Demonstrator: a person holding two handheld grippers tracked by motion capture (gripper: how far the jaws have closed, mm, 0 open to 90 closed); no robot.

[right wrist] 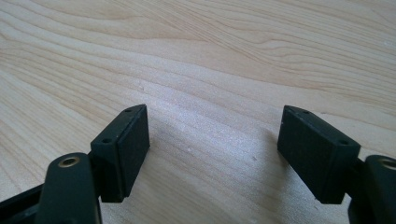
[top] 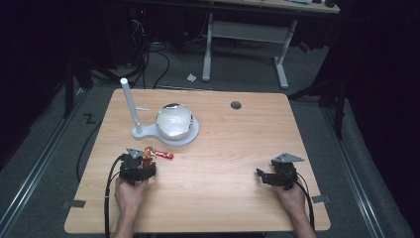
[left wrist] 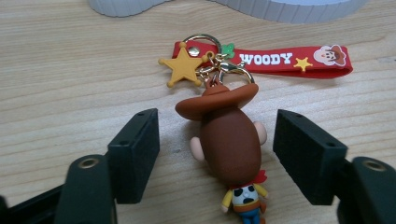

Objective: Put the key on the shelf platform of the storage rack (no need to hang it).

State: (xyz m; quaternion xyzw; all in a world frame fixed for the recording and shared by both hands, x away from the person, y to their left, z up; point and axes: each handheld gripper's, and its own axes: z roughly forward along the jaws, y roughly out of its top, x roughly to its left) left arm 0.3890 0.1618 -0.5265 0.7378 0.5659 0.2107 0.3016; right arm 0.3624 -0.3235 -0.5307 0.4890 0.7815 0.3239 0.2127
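Observation:
A Woody keychain figure (left wrist: pixel 230 144) lies on the wooden table (top: pixel 223 148), brown hat pointing away, with a yellow star charm (left wrist: pixel 183 67), gold rings and a red "WOODY" strap (left wrist: pixel 285 59) beyond it. My left gripper (left wrist: pixel 215 149) is open, its jaws standing on either side of the figure's head without touching it. In the high view the left gripper (top: pixel 140 166) sits at the table's left front, with the keychain (top: pixel 159 154) just ahead of it. My right gripper (right wrist: pixel 212 144) is open over bare wood, at the right front (top: pixel 277 176).
A white stand (top: pixel 166 133) with a tall upright post (top: pixel 130 104) and a white bowl (top: pixel 174 120) sits behind the keychain; its base edge (left wrist: pixel 289 9) is close ahead of the left gripper. A round grommet hole (top: pixel 236 105) lies at the back.

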